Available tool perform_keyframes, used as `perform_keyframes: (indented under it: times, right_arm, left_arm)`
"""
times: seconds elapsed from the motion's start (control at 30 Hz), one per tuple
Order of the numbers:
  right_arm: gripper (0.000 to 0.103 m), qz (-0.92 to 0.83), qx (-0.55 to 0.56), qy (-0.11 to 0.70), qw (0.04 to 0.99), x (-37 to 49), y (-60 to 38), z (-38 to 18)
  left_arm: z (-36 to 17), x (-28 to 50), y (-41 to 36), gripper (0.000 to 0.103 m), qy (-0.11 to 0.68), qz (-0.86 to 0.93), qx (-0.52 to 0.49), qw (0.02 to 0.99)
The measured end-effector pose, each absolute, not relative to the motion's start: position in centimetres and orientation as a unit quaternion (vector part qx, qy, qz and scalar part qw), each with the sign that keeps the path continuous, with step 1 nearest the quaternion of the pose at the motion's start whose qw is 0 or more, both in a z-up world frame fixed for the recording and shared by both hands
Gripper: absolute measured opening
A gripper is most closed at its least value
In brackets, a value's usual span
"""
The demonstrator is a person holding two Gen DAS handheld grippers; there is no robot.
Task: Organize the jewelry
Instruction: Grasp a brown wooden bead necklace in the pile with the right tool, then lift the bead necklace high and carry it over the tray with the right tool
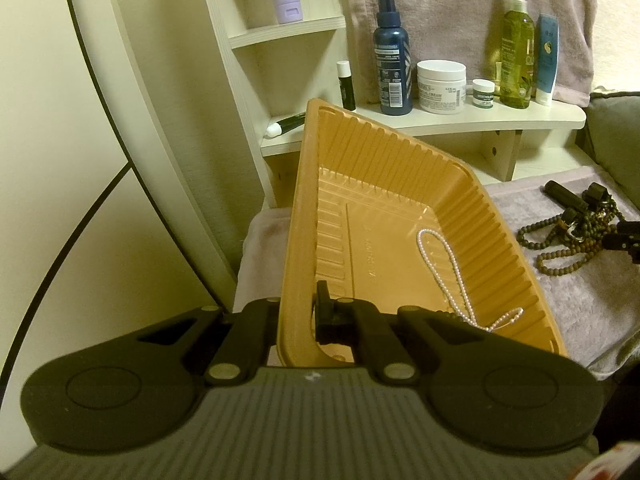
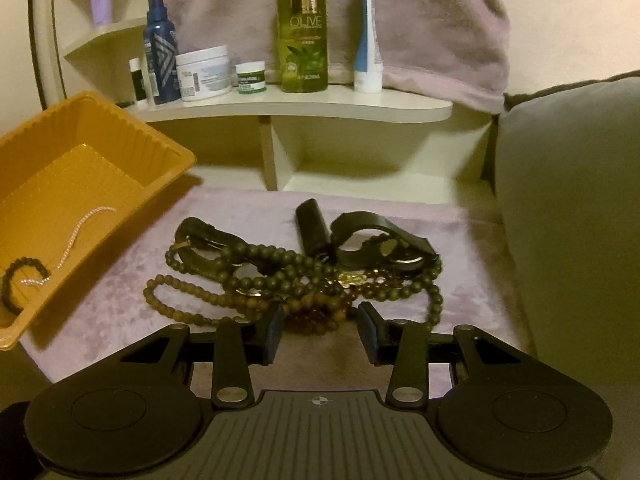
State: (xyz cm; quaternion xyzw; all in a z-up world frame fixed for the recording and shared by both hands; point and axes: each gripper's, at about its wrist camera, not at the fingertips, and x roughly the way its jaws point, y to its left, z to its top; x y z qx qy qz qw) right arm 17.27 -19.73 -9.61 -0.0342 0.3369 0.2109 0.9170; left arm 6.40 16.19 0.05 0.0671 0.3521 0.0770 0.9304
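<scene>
My left gripper [image 1: 298,316] is shut on the near wall of an orange plastic tray [image 1: 304,216] and holds it tilted. A white pearl strand [image 1: 452,268] lies inside it. In the right wrist view the tray [image 2: 132,124] is at the left, holding the pearl strand [image 2: 76,236] and a dark bead bracelet [image 2: 12,276]. My right gripper [image 2: 322,326] is open, low over the pink cloth, its jaws on either side of the near edge of a tangled pile of brown bead necklaces [image 2: 280,280]. Amber beads [image 2: 316,314] lie between the jaws.
A black cylinder [image 2: 312,226] and dark curved clips [image 2: 372,240] lie in the pile on the pink cloth [image 2: 120,292]. A cream shelf [image 2: 304,106] behind holds bottles and jars, including an olive bottle [image 2: 302,28]. A grey cushion [image 2: 572,220] stands at the right.
</scene>
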Motion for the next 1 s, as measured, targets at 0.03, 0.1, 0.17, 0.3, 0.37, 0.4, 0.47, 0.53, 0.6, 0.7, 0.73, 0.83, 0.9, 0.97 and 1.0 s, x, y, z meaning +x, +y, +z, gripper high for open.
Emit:
perform_keyframes:
  times: [0.03,0.1,0.17,0.3,0.37,0.4,0.47,0.53,0.6,0.7,0.73,0.83,0.9,0.97,1.0]
  right_arm:
    - [0.042,0.214,-0.035,0.336,0.917,17.3,-19.8,-9.6]
    - [0.033,0.220,-0.036,0.340,0.913,17.3,-19.8,-9.4]
    - [0.019,0.213,-0.049,0.342,0.914,17.0,-19.6,-9.1]
    - [0.009,0.216,-0.055,0.341,0.913,16.4,-19.7,-8.6]
    - [0.008,0.219,-0.061,0.342,0.912,16.1,-19.6,-8.4]
    - [0.007,0.220,-0.062,0.342,0.911,16.0,-19.5,-8.2]
    - [0.007,0.223,-0.062,0.338,0.912,15.5,-19.4,-7.9]
    - [0.007,0.222,-0.071,0.338,0.912,15.4,-19.1,-8.0]
    - [0.007,0.220,-0.074,0.341,0.911,15.8,-19.2,-8.4]
    - [0.007,0.217,-0.077,0.345,0.910,16.4,-19.4,-8.9]
    - [0.007,0.218,-0.077,0.346,0.909,16.5,-19.4,-9.1]
    - [0.007,0.220,-0.078,0.348,0.908,16.8,-19.4,-9.2]
    - [0.007,0.217,-0.073,0.352,0.908,16.8,-19.5,-9.0]
    - [0.007,0.215,-0.072,0.349,0.909,16.4,-19.3,-8.5]
    - [0.007,0.216,-0.076,0.344,0.911,16.1,-19.2,-8.1]
  left_arm:
    - [0.0,6.4,16.2,0.003,0.352,0.077,0.067,0.930]
    - [0.0,6.4,16.2,0.003,0.352,0.077,0.067,0.930]
    - [0.1,6.4,16.2,0.003,0.352,0.077,0.066,0.930]
    - [0.1,6.4,16.2,0.003,0.352,0.076,0.067,0.930]
    - [0.1,6.4,16.2,0.003,0.352,0.076,0.067,0.930]
    - [0.1,6.4,16.2,0.003,0.352,0.076,0.066,0.930]
    - [0.1,6.4,16.2,0.003,0.352,0.075,0.066,0.931]
    - [0.1,6.4,16.2,0.003,0.351,0.075,0.066,0.931]
    - [0.1,6.3,16.2,0.003,0.351,0.075,0.066,0.931]
    - [0.1,6.3,16.2,0.003,0.351,0.074,0.065,0.931]
    - [0.1,6.3,16.2,0.003,0.351,0.075,0.066,0.931]
    - [0.1,6.3,16.2,0.003,0.351,0.075,0.066,0.931]
    - [0.1,6.3,16.2,0.003,0.351,0.075,0.066,0.931]
    - [0.1,6.3,16.3,0.003,0.352,0.074,0.066,0.931]
    - [0.1,6.3,16.2,0.003,0.351,0.075,0.067,0.931]
